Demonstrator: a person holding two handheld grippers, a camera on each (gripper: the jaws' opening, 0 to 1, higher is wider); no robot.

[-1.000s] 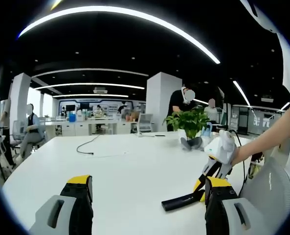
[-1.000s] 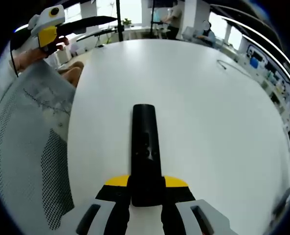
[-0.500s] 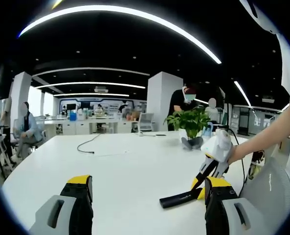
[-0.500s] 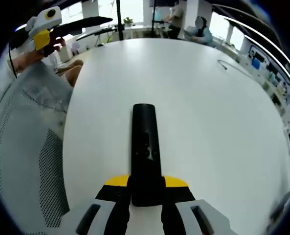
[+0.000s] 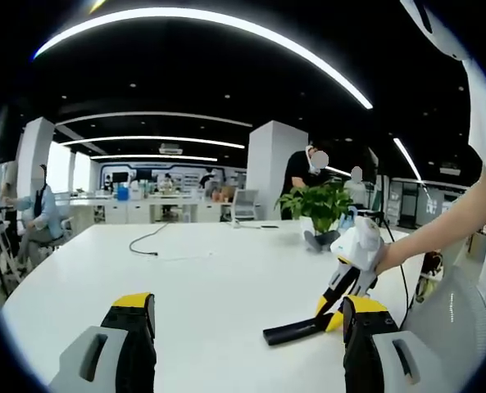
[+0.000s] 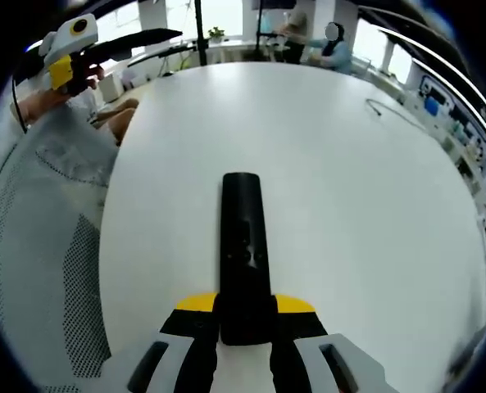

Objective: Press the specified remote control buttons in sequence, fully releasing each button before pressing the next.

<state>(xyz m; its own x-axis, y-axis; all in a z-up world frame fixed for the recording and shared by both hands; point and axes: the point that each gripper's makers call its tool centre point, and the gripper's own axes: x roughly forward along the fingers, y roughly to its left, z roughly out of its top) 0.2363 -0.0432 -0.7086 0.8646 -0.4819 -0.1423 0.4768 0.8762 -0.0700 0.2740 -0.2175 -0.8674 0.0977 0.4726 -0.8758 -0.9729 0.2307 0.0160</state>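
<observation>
The right gripper [image 6: 244,321] is clamped on the near end of the remote control [image 6: 243,246], which juts toward twelve o'clock above the white table [image 6: 349,188]. In the left gripper view, the left gripper [image 5: 247,340] has its jaws spread wide, holding nothing, with the remote at about four o'clock. The main risk is pressing the cantilevered far end: the remote could pivot or slip in the grip. It is a slim, smooth black slab with rounded corners; its buttons are probably low-relief, hard to make out. The table is glossy and plain.
</observation>
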